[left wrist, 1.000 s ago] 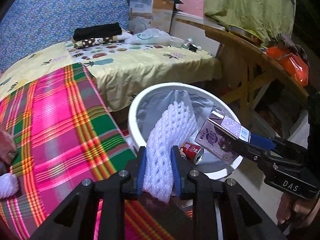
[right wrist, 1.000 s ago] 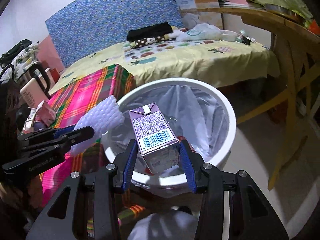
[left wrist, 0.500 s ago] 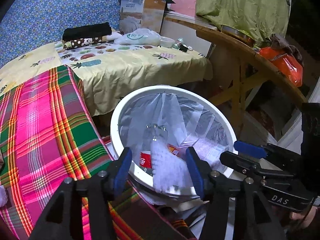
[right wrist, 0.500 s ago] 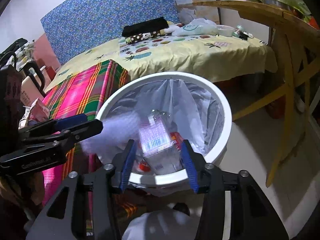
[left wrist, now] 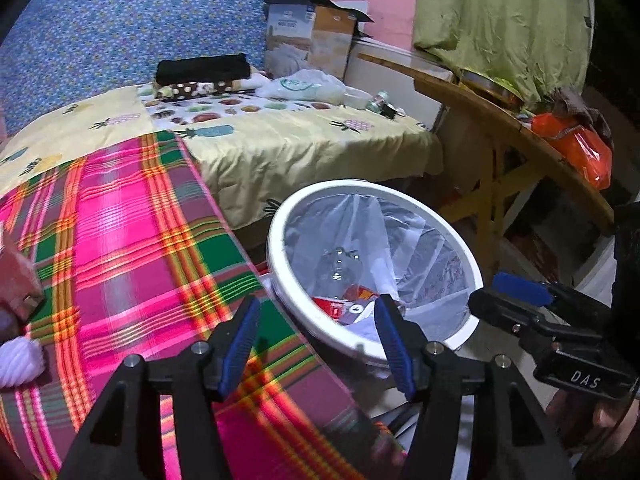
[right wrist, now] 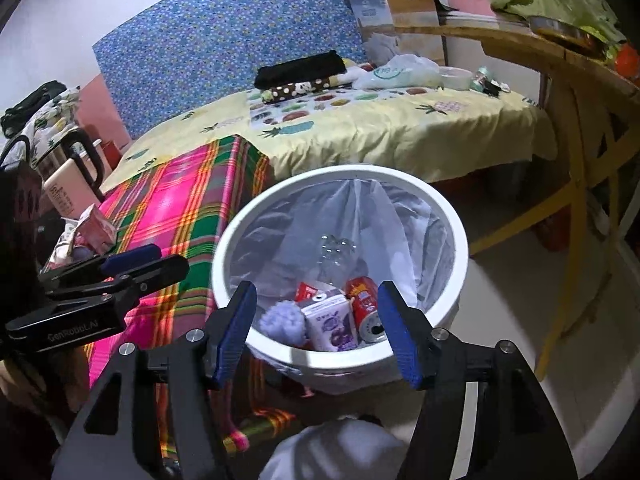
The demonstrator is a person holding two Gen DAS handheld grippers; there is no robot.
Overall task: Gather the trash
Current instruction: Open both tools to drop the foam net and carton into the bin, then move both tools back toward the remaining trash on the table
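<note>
The white bin (left wrist: 277, 240) (right wrist: 340, 171), lined with a clear bag, stands on the floor by the bed. Inside lie a white foam net (right wrist: 282, 322), a purple drink carton (right wrist: 334, 322), a red can (right wrist: 364, 304) and a clear bottle (right wrist: 336, 256). My left gripper (left wrist: 318, 306) hangs open over the bin's near rim, holding nothing. My right gripper (right wrist: 317, 290) is above the bin, its jaws opening with nothing between them. A pink carton (right wrist: 96, 228) and another foam net (left wrist: 18, 360) lie on the bed at the left.
A pink plaid blanket (left wrist: 120, 240) and a yellow fruit-print sheet (left wrist: 300, 144) cover the bed. A wooden table (left wrist: 492, 128) with an orange bag (left wrist: 576, 148) stands to the right of the bin. A cardboard box (left wrist: 312, 40) sits at the back.
Both grippers opened. The foam net dropped from the left gripper and the purple carton from the right one, and both now lie in the bin.
</note>
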